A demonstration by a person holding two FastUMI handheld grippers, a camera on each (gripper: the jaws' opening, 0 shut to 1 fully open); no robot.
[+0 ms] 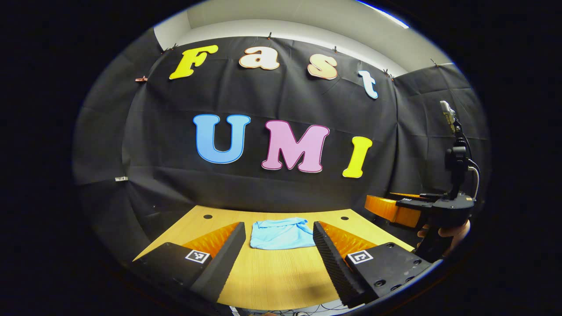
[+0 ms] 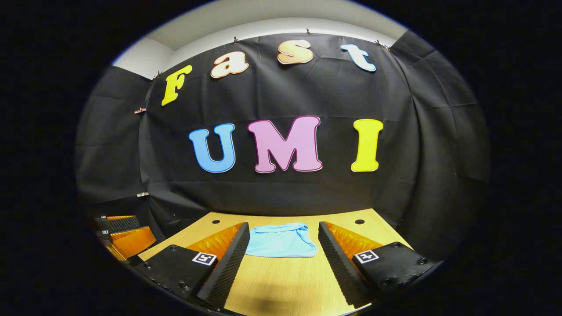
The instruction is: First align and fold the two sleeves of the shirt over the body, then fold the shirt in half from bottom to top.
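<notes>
The shirt point(image 1: 281, 234) lies low in the middle of the left gripper view as a compact light blue bundle on the far part of the wooden table point(image 1: 272, 276), near the black wall; in the right gripper view it sits in the same low central spot, a squarish packet with a rumpled top edge. No sleeve sticks out to either side and the outline is short, so the folds look already made, though from this distance the layers are too small to count and I cannot say how neatly the edges meet. The left gripper point(image 1: 278, 254) hangs above the near part of the table with its fingers spread wide and nothing between them, the shirt framed in the gap but well beyond the tips. The right gripper point(image 2: 283, 259) is likewise wide and empty, aimed at the shirt from the near edge; it also shows at the right edge of the left gripper view, held by a hand point(image 1: 452, 232). Both being held back and level, clear of the cloth, reads as standing off from a finished fold, so nothing drags it out of shape.
</notes>
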